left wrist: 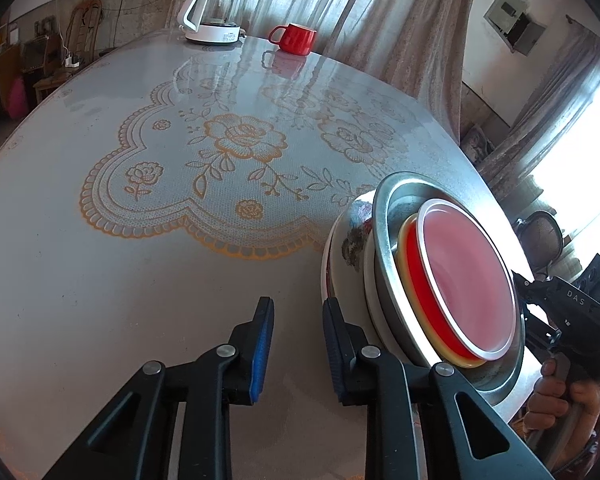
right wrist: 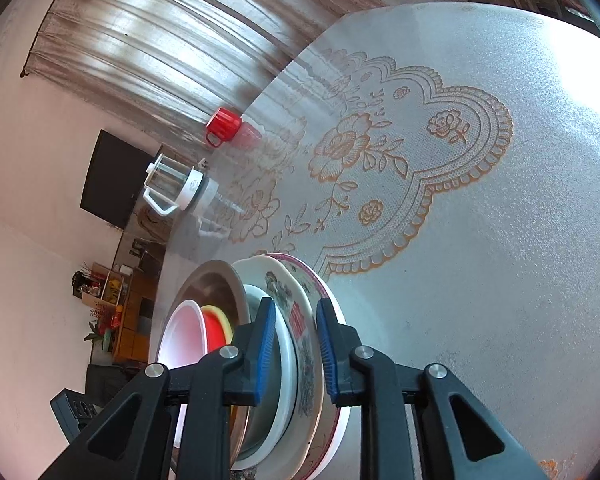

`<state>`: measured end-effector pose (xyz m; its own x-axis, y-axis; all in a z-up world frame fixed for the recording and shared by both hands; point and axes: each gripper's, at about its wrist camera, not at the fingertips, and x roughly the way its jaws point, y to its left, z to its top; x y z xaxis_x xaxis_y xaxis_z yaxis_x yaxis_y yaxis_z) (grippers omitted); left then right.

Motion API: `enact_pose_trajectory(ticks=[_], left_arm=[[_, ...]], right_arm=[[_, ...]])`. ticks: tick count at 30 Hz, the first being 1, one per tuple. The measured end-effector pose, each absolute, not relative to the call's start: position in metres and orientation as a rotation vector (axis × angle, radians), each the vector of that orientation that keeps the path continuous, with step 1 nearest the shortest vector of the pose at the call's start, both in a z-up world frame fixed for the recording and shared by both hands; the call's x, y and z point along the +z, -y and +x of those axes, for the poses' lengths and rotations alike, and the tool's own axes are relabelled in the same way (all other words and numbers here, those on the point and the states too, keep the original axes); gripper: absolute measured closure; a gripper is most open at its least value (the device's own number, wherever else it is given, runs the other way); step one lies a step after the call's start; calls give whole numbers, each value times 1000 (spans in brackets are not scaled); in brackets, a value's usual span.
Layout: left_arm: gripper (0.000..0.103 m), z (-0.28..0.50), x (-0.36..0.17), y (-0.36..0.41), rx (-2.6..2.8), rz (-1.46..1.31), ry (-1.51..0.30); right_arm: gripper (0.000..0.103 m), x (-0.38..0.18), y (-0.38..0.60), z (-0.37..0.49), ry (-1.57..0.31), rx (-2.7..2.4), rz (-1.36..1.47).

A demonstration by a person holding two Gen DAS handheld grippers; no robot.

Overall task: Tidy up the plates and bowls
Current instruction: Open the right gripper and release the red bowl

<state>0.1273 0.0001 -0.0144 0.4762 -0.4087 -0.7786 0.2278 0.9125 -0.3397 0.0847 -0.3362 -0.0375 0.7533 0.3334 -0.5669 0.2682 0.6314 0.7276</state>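
Note:
A stack of dishes stands on the table: floral plates (left wrist: 352, 240) at the bottom, a steel bowl (left wrist: 384, 208) on them, a red bowl (left wrist: 420, 296) and a pink bowl (left wrist: 468, 280) nested inside. In the right wrist view my right gripper (right wrist: 296, 348) is shut on the rims of the floral plates (right wrist: 304, 344), with the steel bowl (right wrist: 216, 280), red bowl (right wrist: 216, 328) and pink bowl (right wrist: 184, 332) to its left. My left gripper (left wrist: 298, 344) is open and empty, just left of the stack above the table. The right gripper's body (left wrist: 568, 312) shows behind the stack.
The round table (left wrist: 100, 280) has a lace-pattern cover. A glass kettle (left wrist: 216, 12) and a red mug (left wrist: 294, 38) stand at its far edge; both also show in the right wrist view, kettle (right wrist: 176, 188) and mug (right wrist: 224, 124). Curtains hang behind.

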Motion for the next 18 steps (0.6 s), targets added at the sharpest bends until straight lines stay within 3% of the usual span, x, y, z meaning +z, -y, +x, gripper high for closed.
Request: enact_pose_trajectory(ticks=[9, 18], left_arm=[[87, 123, -11, 8, -393, -159, -986], [85, 124, -14, 5, -414, -195, -1011]], right_arm=[[79, -31, 333, 81, -748, 38, 876], [79, -28, 334, 80, -737, 20, 857]])
